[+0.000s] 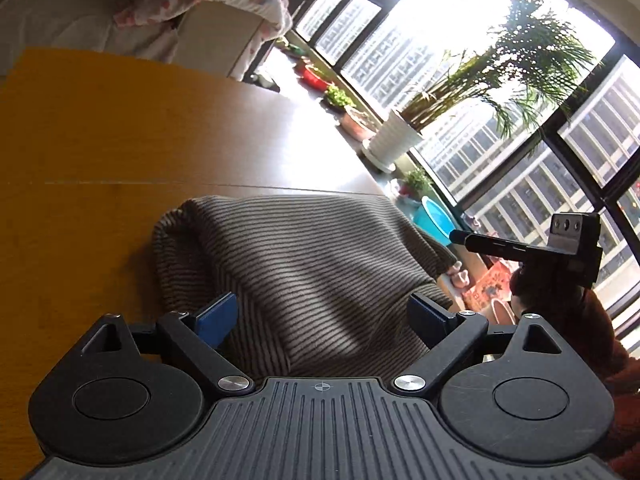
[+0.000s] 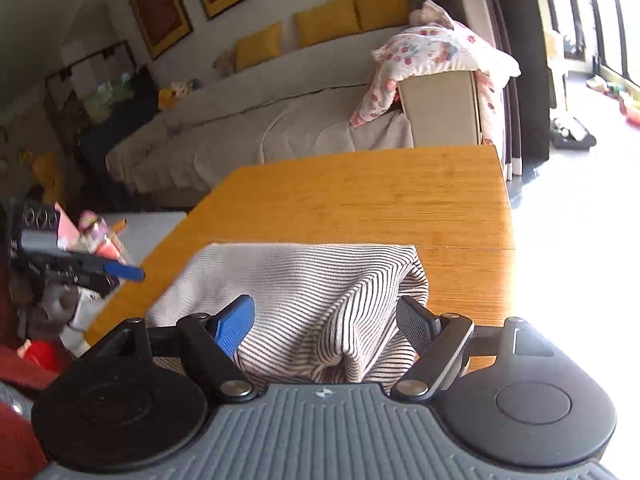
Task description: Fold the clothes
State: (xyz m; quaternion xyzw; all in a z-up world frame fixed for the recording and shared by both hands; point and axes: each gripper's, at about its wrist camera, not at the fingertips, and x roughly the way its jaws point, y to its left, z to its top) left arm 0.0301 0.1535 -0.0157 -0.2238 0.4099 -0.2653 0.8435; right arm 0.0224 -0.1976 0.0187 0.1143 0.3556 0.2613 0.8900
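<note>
The left gripper (image 1: pixel 322 318) is seen spread wide, nothing clamped between its blue pads (image 1: pixel 216 316). Directly ahead of and beneath it, a striped garment (image 1: pixel 296 264) is bunched on the wooden tabletop (image 1: pixel 120 152). The right gripper (image 2: pixel 326 324) is likewise held wide apart, the striped cloth lying loose between its fingers, gripped by neither.

Beyond the striped garment (image 2: pixel 304 292), the worktop (image 2: pixel 360 196) lies bare to its far edge. Past that edge a sofa (image 2: pixel 260 128) blocks the way; beside the garment, plant pots (image 1: pixel 394 140) line the window side.
</note>
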